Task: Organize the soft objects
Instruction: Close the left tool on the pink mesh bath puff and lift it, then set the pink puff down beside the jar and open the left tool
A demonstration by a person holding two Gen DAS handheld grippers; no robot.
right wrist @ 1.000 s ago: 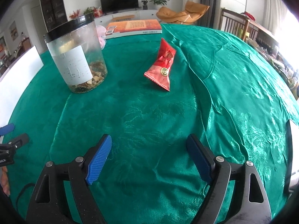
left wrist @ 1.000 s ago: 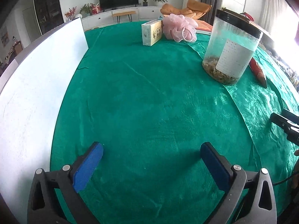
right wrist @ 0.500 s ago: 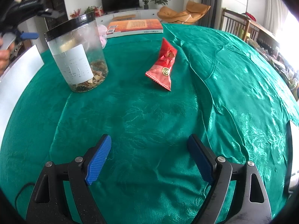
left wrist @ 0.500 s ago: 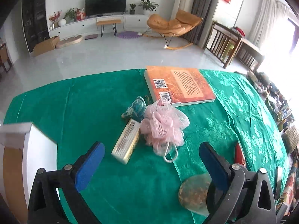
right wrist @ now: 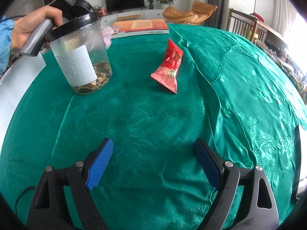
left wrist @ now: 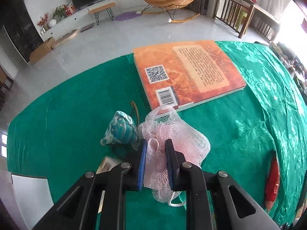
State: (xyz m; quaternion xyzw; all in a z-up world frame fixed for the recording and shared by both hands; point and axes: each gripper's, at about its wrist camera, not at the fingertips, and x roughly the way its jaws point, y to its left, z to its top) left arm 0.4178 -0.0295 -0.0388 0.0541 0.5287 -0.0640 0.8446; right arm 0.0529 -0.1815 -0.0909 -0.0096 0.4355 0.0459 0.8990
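Left wrist view: the left gripper (left wrist: 155,153) has just been closing and now stands clamped on the loofah (left wrist: 172,136), with pink mesh bunched between the two blue pads. The pinch sits on the near side of the puff; most of its bulk lies beyond the fingertips and a little to their right, toward the book (left wrist: 186,72) at the far edge of the surface (left wrist: 67,115). Mesh and a white cord loop hang below the jaws on the near side. Whether the loofah is clear of the cloth cannot be told.

The teal pouch (left wrist: 120,130) touches or nearly touches the loofah on its left. A small box (left wrist: 106,164) lies just beside the gripper's left arm. Judgement: a lift should go straight up to avoid dragging the pouch along.

Condition of the loofah: pale pink netting, gathered in loose folds, roughly round with no clear long axis, visibly compressed where pinched. It will likely sag and swing once carried.

Right wrist view: the right gripper (right wrist: 153,161) stands wide open and empty over bare cloth at the near edge, well apart from the loofah, which shows only as a pink sliver behind the jar (right wrist: 80,57). The left hand (right wrist: 36,25) is the nearer by far.
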